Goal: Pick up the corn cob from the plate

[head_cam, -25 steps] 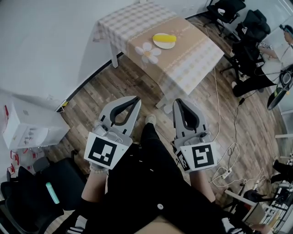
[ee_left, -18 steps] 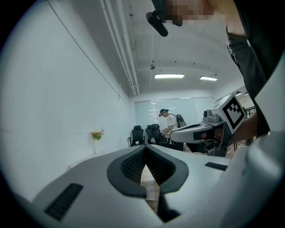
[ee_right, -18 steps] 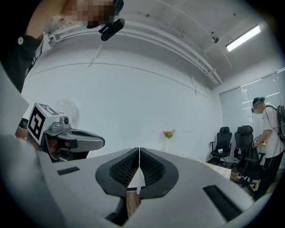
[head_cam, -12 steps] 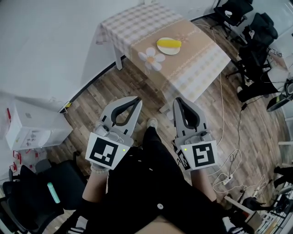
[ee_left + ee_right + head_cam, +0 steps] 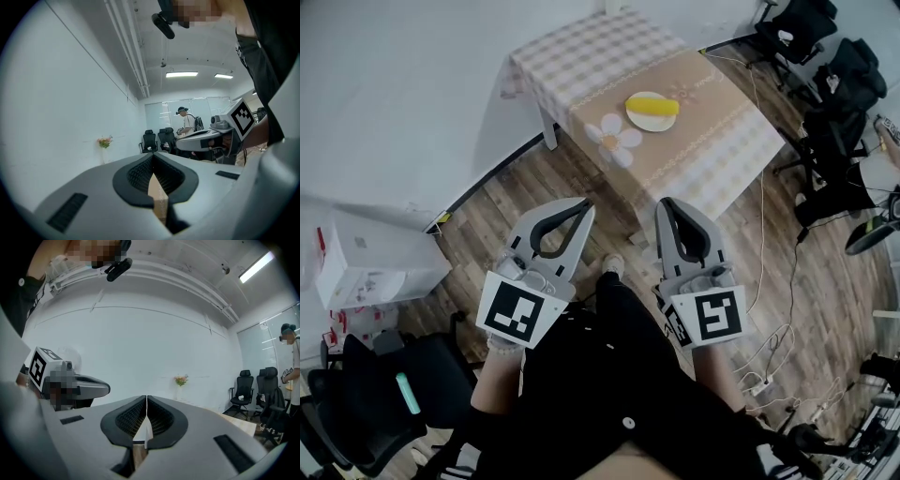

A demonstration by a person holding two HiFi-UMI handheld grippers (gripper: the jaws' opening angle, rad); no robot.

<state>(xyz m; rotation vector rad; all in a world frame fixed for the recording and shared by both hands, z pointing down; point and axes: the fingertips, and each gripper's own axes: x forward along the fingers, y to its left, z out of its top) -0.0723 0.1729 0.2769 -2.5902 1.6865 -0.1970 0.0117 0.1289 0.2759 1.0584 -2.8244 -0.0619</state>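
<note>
Pressing jaws together, left gripper (image 5: 153, 161) and right gripper (image 5: 146, 401) hover; only the head view shows corn cob (image 5: 659, 106) on plate (image 5: 647, 123).

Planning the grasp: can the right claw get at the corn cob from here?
Probably not yet. The right claw is shut and hangs over the floor, well short of the table; the corn cob lies on the plate farther in. Nothing blocks the way, though.

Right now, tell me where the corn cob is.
In the head view, the corn cob lies on the round plate on the table, upper centre of the picture, just right of the white flower shape.
</note>
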